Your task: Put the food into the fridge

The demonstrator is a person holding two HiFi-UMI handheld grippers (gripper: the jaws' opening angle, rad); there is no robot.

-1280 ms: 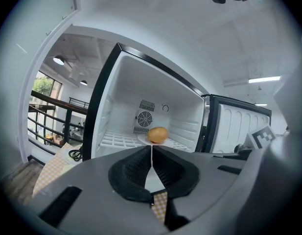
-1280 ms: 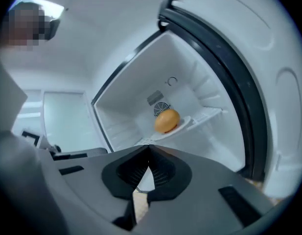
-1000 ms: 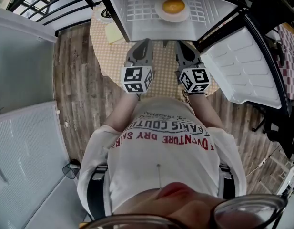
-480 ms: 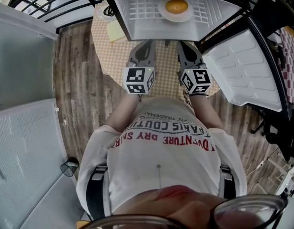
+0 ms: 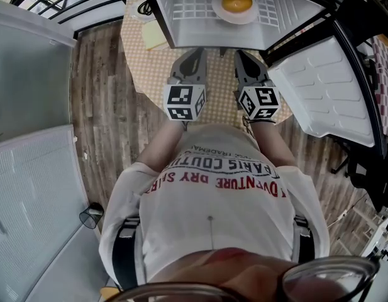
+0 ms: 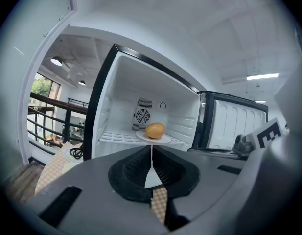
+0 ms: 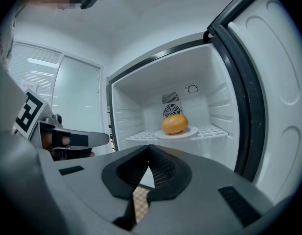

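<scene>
Wood-plank floor (image 5: 99, 106) surrounds a round table (image 5: 143, 68) with a checked cloth, and a small fridge (image 5: 181, 33) stands on the table. An orange, rounded piece of food (image 5: 236, 2) sits on a white plate (image 5: 236, 20) inside the fridge, on the wire shelf (image 5: 194, 5) near its front edge. The door (image 5: 319, 87) hangs wide open to the right.

A person stands facing the opening. The left gripper (image 5: 195, 51) and right gripper (image 5: 241, 53) are side by side over the table's near edge, just outside the fridge and well apart from the plate. Each claw has its jaws pressed together with nothing between them.

The food looks placed, so closing the door seems to be what remains. Closed jaws pushing a smooth door could slip off it. A hard swing could jolt the fridge, and the round food might roll off the plate.
</scene>
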